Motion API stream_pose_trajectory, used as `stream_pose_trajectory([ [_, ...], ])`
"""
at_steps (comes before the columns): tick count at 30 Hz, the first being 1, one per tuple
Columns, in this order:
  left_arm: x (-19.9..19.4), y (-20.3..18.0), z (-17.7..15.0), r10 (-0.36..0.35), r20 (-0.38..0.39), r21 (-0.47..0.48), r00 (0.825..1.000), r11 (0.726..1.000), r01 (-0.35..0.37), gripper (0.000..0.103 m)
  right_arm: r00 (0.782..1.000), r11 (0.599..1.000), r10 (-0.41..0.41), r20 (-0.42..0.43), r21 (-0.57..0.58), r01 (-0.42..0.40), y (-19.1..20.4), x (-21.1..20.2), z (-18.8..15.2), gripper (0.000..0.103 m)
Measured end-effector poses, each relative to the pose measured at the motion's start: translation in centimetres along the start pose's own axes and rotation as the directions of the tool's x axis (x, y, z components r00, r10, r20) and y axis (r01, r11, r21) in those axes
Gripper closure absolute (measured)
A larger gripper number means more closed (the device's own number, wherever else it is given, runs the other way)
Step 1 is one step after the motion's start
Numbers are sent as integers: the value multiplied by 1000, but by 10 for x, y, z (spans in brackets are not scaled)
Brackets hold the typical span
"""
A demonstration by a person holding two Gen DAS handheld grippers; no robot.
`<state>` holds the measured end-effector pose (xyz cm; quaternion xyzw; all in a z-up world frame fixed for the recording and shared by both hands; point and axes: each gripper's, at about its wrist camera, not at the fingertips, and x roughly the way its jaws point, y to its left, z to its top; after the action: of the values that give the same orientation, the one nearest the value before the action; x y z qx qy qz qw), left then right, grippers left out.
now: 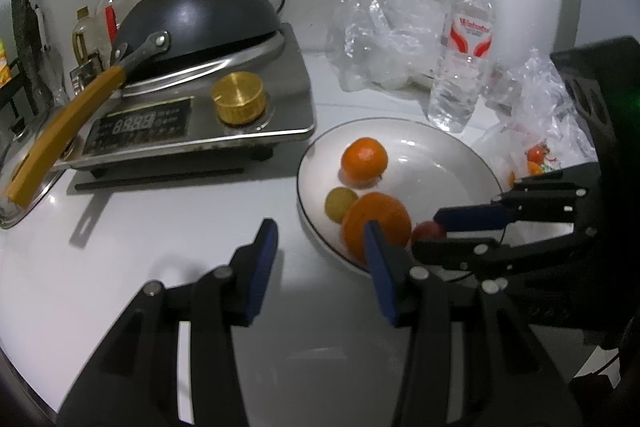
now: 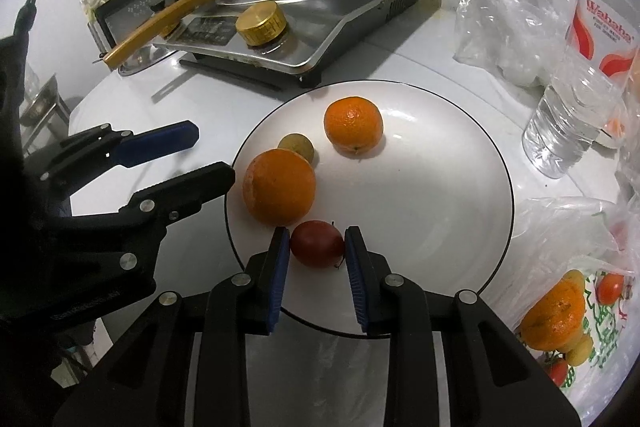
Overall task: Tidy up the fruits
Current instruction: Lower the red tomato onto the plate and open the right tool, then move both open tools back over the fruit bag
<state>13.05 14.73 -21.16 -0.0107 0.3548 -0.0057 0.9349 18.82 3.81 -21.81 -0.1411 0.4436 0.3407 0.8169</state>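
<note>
In the right wrist view, the left tool (image 2: 210,157) sits at the left of the frame, just outside the plate's rim, its two fingers spread wide with nothing between them. Moving rightward, the white plate (image 2: 440,227) fills the middle of the frame on the white tabletop (image 2: 168,107); it carries a large orange (image 2: 279,191) at its left side, a small greenish-yellow fruit (image 2: 297,146) touching the orange from behind, and a smaller orange (image 2: 353,123) toward the upper middle. At the lower middle of the frame the right tool (image 2: 316,247) brackets a small dark-red fruit (image 2: 317,243) that lies on the plate just right of and below the large orange. The pads (image 2: 282,263) stand close on either side of it, but whether they press it or have a slight gap I cannot tell; the fruit appears to rest on the plate. The fruit is roundish, its stem pointing to the lower right, so it lies dead ahead between the right tool's fingers, and that tool is plainly the nearer one. At the lower right of the frame a plastic bag (image 2: 576,307) holds more fruit, an orange and small red ones among them. The left wrist view shows the left tool (image 1: 320,255) open and empty too.
</note>
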Motion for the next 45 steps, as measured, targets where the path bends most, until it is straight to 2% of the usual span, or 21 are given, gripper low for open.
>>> stream_pose_trajectory([
  [5,-3,-2,-2,2,3,-6,1000,1000,-2,57,1000,1000,-14,13,-1,14,1,-9,0,66],
  [19,-24,-25,1,-10,29,33,1000,999,9,57,995,998,-53,79,31,51,-10,-49,-12,66],
  [45,-43,-110,11,-52,39,161,998,986,45,57,980,987,-109,166,139,87,-69,-113,-62,66],
])
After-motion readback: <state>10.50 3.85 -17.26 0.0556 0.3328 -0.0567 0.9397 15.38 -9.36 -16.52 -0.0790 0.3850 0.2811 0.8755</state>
